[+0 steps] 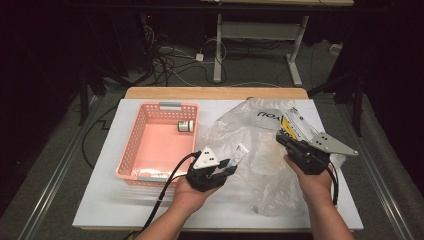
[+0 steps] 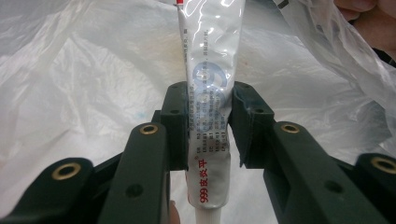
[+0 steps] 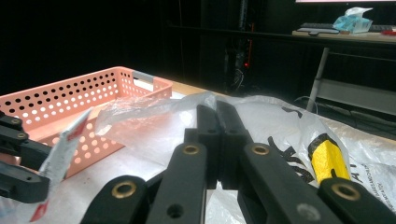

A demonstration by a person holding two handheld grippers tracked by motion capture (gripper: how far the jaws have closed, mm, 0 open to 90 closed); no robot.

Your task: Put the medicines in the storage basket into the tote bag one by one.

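We see the white ointment tube (image 2: pixel 208 100) clamped between the left gripper's (image 1: pixel 226 167) jaws, near the table's (image 1: pixel 105 200) front edge, over the clear plastic bag (image 1: pixel 250 135). The right gripper (image 1: pixel 284 140) has its jaws together, pinching the bag's edge (a yellow item (image 3: pixel 328 160) inside). The pink basket (image 1: pixel 131 150) sits toward the left edge.

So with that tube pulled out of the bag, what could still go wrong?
The left hand-held gripper pinches the soft white ointment tube mid-body, so it might buckle or slip. The right hand-held gripper holds a thin edge of the clear plastic bag, which could tear or slide free.
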